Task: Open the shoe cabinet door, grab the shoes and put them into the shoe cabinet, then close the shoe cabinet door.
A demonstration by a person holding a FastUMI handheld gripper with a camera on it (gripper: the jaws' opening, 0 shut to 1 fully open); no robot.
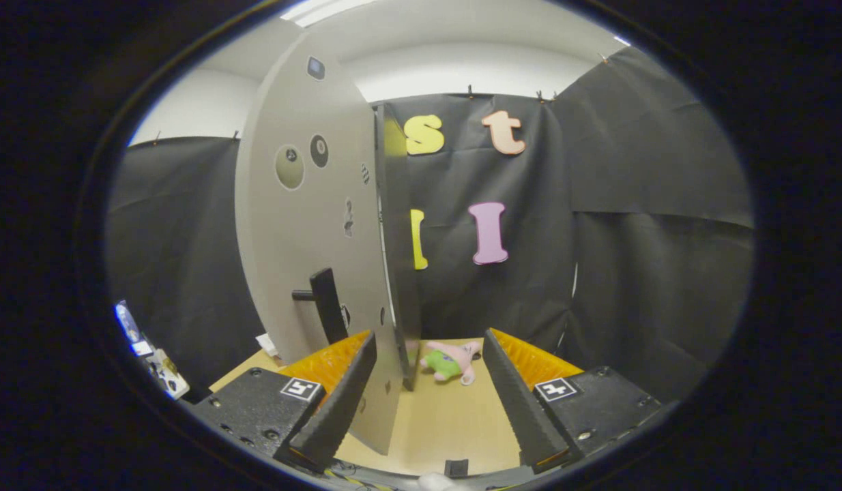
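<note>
Here, left of centre, the tall grey flat-panelled cabinet door [305, 232] with its black bar handle [325, 305] stands edge-on, between the gripper [429, 372]'s wide-spread jaws.

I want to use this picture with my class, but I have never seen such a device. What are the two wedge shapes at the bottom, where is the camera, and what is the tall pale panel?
The camera rides on a hand-held gripper and looks forward along its two fingers; those are the wedges. A person carries the tool; there is no robot arm. The fingers stand open and hold nothing. The tall pale panel is the shoe cabinet door, swung open, its free edge reaching between the fingers. It carries a dark handle. Beyond the fingers, on the wooden table, lies a small pink and green plush toy. Black cloth forms the booth's walls.
</note>
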